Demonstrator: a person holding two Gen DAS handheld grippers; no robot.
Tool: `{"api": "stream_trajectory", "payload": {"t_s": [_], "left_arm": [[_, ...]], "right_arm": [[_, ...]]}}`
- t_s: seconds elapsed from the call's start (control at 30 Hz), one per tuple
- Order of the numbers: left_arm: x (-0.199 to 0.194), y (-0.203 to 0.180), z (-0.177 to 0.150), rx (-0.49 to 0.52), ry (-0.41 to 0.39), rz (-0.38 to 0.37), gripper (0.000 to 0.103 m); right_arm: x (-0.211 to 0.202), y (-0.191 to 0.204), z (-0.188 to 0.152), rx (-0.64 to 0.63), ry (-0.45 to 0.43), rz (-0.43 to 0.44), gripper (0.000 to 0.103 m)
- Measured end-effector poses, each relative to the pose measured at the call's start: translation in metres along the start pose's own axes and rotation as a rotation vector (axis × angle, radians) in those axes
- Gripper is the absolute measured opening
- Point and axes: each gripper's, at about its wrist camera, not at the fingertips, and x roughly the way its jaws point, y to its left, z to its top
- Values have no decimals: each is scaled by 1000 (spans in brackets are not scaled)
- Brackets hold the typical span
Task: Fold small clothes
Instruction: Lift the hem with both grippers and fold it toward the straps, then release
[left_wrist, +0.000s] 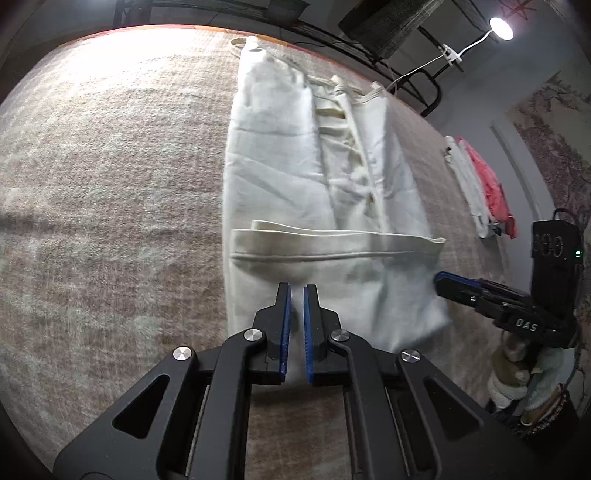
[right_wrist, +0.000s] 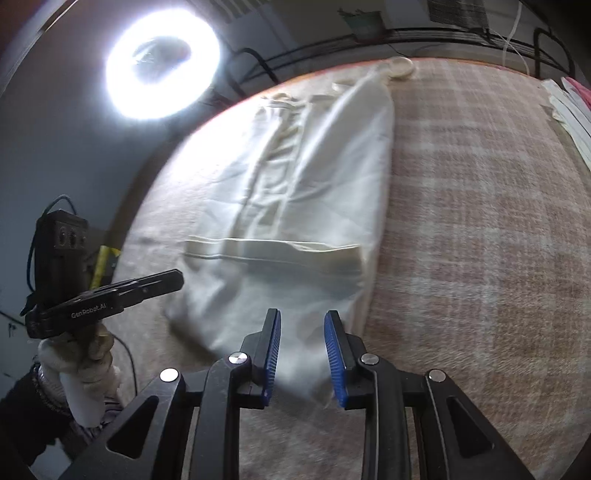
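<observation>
The white garment lies lengthwise on the plaid-covered surface, its near hem folded back into a band. Wide bare cloth stretches to its left; on the right, a stack of folded clothes sits near the surface's edge. The left gripper hovers over the near end, fingers slightly apart, gripping nothing. The right gripper has fingers apart above the garment's near corner.
</observation>
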Motion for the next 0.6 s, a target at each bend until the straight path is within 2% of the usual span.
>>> {"api": "stream_trajectory", "payload": {"t_s": [0.1, 0.2, 0.37, 0.47, 0.6], "left_arm": [[2, -1, 1, 39, -17, 49, 3], [4, -10, 0, 106, -31, 110, 3], [6, -18, 0, 144, -42, 152, 3], [5, -17, 1, 149, -45, 181, 3], [4, -25, 5, 182, -60, 239, 3]], "right_arm": [[3, -3, 4, -10, -9, -71, 27], [7, 5, 6, -81, -10, -157, 29], [14, 15, 8, -142, 2, -228, 29], [14, 10, 9, -128, -4, -250, 26], [8, 7, 10, -129, -15, -291, 27]]}}
